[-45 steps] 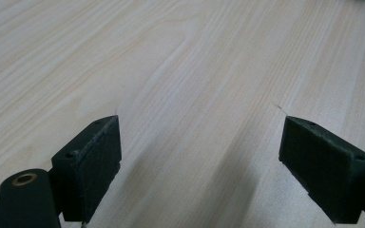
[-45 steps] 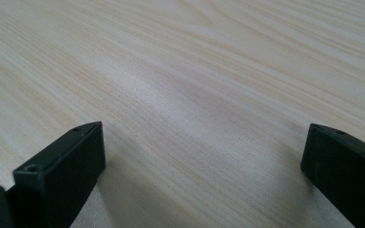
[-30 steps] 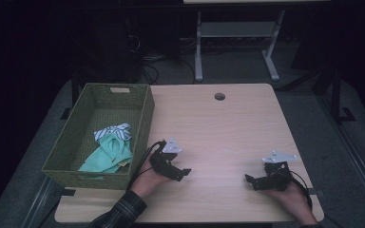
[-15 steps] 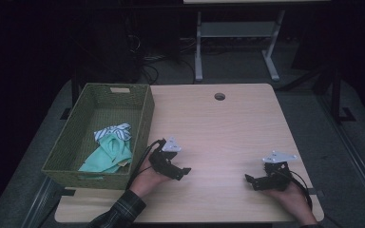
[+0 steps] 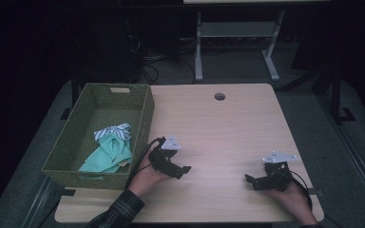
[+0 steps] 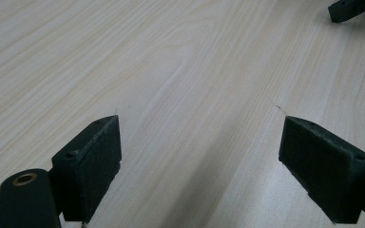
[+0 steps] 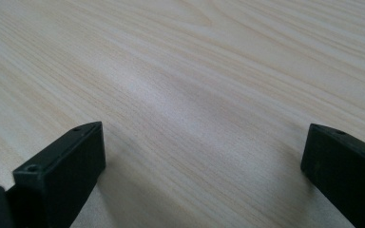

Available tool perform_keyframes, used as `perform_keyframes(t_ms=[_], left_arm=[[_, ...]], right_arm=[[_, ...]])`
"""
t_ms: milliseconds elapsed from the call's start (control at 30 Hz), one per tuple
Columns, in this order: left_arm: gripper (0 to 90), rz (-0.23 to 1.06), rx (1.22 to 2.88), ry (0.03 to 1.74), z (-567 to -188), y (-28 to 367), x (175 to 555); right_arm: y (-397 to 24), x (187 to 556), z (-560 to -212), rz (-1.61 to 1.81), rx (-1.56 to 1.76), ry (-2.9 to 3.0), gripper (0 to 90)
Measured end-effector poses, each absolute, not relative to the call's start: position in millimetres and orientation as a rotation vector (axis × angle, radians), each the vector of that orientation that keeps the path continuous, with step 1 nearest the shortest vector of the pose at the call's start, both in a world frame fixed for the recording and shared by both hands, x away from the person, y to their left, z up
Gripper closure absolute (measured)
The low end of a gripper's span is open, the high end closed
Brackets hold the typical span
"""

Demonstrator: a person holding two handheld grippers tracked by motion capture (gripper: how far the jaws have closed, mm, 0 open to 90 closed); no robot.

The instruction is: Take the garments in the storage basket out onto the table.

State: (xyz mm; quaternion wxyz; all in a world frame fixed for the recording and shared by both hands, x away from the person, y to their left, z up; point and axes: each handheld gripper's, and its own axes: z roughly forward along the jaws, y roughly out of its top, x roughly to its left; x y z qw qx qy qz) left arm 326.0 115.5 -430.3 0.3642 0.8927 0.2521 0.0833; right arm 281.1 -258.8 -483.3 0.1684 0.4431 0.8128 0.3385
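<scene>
- The mint-green crumpled cloth (image 5: 108, 154) lies in the olive-green woven rectangular basket (image 5: 142, 116), toward its near right corner, touching a white-and-dark striped cloth (image 5: 114, 131) bunched just behind it. Both sit fully inside the walls.
- The left tongs (image 5: 183, 169) rest low on the pale wood-grain desk (image 5: 228, 128), just beside the basket's right wall and pointing away from it toward the middle. Their jaws stand spread wide, nothing but bare desk between them.
- The right tongs (image 5: 250, 179) are well apart, near the desk's front right, aimed toward the left ones. Also spread wide and holding nothing.
- My read: this looks like a rest pose. Either the clothes job is done, or the grab hasn't started. Can't say which.
- If the next move is pulling a cloth out, the left tongs are the obvious pick: swing around, clear the basket's rim, come down onto the mint-green heap and pinch a raised fold. The soft fabric may drag the striped one along.
</scene>
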Motion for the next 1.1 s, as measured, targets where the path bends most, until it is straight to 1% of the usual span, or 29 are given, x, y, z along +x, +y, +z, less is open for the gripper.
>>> perform_keyframes(t_ms=[1100], left_arm=[[13.5,0.199,2.283,0.614,-408.6,116.2,325.8]], right_arm=[[-258.7,281.0,-483.2,0.962,1.261,2.312,0.4]])
